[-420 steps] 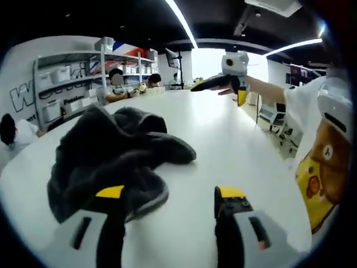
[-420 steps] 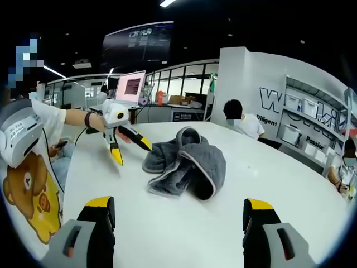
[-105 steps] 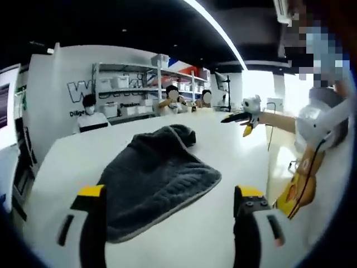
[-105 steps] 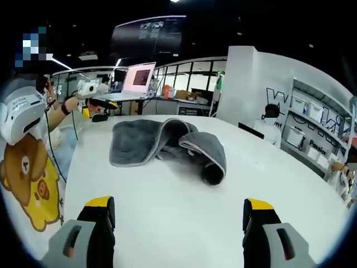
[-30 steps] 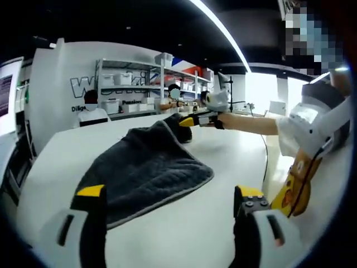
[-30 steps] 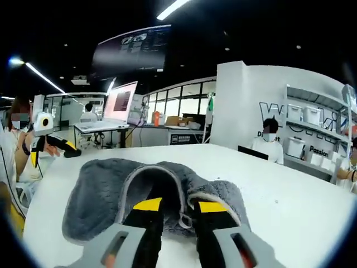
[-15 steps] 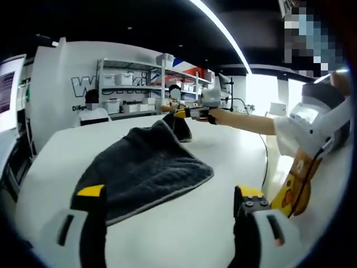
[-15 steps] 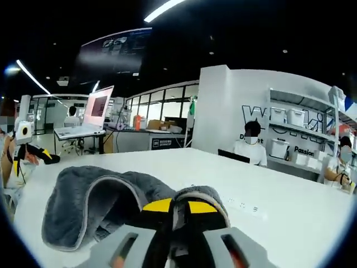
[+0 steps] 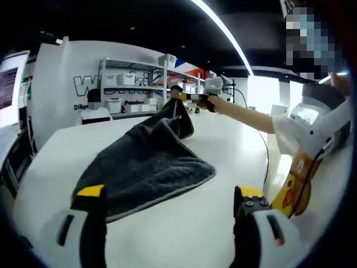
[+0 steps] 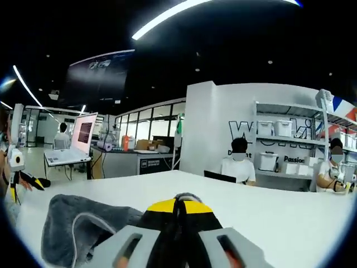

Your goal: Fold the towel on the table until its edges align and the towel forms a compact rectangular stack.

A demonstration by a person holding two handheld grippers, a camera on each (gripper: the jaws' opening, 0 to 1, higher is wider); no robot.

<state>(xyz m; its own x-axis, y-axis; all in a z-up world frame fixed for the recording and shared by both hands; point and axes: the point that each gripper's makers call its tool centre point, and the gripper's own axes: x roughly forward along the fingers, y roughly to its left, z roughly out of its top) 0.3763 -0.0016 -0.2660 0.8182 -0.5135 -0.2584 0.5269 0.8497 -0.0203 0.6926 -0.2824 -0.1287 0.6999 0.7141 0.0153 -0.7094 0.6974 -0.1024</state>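
Observation:
A dark grey towel (image 9: 145, 167) lies spread on the white table (image 9: 234, 145), its near edge between my left gripper's jaws. My left gripper (image 9: 170, 192) is open and low over the table, touching nothing. The towel's far corner (image 9: 177, 114) hangs lifted off the table from my right gripper (image 9: 192, 98), held out by a person's arm. In the right gripper view, my right gripper (image 10: 178, 205) is shut on a fold of the towel (image 10: 83, 223), which drapes down to the left. The left gripper (image 10: 22, 180) shows small at the far left.
Shelves with white bins (image 9: 128, 89) and seated people (image 9: 95, 111) stand beyond the table's far side. A laptop (image 10: 78, 139) sits on a desk past the table. The person's white sleeve and bear-print shirt (image 9: 304, 167) are at the table's right edge.
My right gripper has shut on the towel's far fold and raised it, so that end now hangs off the table. The left gripper has stayed open in place.

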